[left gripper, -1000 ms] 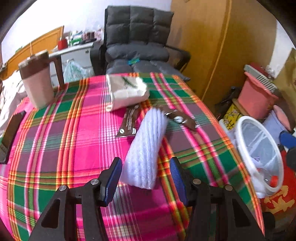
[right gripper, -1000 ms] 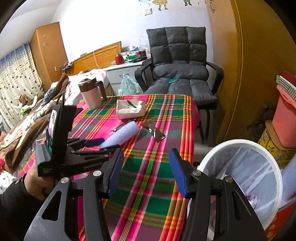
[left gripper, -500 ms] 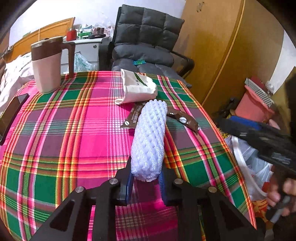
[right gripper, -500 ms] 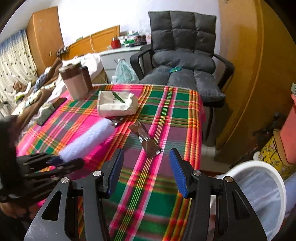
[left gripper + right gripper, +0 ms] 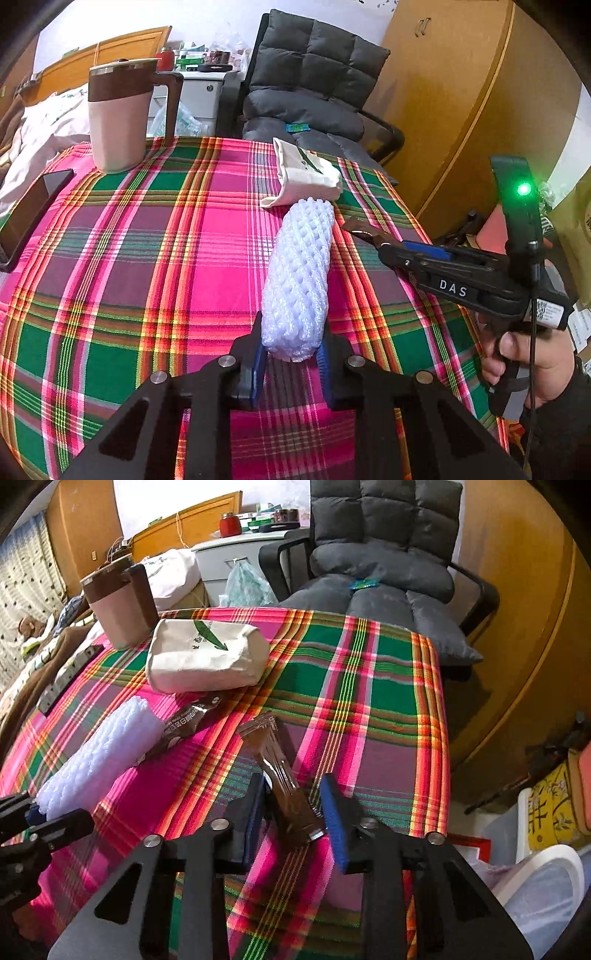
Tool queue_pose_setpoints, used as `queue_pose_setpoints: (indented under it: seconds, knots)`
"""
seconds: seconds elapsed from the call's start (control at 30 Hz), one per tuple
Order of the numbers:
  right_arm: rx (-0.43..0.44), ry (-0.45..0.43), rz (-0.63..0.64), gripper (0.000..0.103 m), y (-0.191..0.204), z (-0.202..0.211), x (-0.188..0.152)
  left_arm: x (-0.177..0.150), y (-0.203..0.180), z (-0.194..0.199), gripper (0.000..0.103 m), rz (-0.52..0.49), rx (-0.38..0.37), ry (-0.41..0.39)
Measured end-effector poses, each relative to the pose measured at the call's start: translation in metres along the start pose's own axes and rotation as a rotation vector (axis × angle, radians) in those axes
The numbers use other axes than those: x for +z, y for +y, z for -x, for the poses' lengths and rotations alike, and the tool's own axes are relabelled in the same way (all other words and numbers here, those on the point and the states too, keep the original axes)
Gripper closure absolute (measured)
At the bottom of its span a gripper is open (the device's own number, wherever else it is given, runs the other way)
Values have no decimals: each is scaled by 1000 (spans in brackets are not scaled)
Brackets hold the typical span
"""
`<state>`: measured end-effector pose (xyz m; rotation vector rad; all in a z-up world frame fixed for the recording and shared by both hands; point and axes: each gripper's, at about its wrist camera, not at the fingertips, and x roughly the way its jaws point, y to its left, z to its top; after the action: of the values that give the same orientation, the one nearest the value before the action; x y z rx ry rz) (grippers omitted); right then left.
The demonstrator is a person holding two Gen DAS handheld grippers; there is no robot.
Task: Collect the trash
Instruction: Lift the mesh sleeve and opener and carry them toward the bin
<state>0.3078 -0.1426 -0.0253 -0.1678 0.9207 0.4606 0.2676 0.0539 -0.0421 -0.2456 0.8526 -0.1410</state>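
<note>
My left gripper (image 5: 291, 360) is shut on the near end of a white foam net sleeve (image 5: 301, 273), which lies lengthwise on the plaid tablecloth; the sleeve also shows in the right wrist view (image 5: 99, 757). My right gripper (image 5: 295, 808) is open, its blue pads on either side of a brown snack wrapper (image 5: 284, 779) lying flat on the cloth. A second brown wrapper (image 5: 188, 720) lies between the sleeve and a white paper pack (image 5: 207, 657). The right gripper shows in the left wrist view (image 5: 424, 254) over the table's right edge.
A pink and brown jug (image 5: 118, 114) stands at the far left of the table, a dark phone (image 5: 29, 214) at the left edge. A grey padded chair (image 5: 380, 554) stands behind the table. A white bin with a liner (image 5: 543, 893) sits on the floor at the right.
My left gripper closed on the foam sleeve and lifted its view slightly. My right gripper moved from beside the bin in over the table and now straddles the brown wrapper.
</note>
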Motion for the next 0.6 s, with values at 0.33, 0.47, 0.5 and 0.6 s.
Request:
queue_pose_setpoints:
  seconds: [0.33, 0.47, 0.5, 0.6]
  knots:
    - [39, -40, -56, 77, 5, 43, -31, -7, -4, 12, 79, -8, 4, -17]
    - [54, -71, -85, 77, 12, 68, -49, -12, -13, 24, 79, -25, 7, -27]
    - [57, -79, -90, 77, 14, 73, -53, -13, -16, 27, 79, -30, 9, -31]
    - [57, -97, -97, 77, 17, 85, -56, -17, -25, 39, 79, -44, 7, -43]
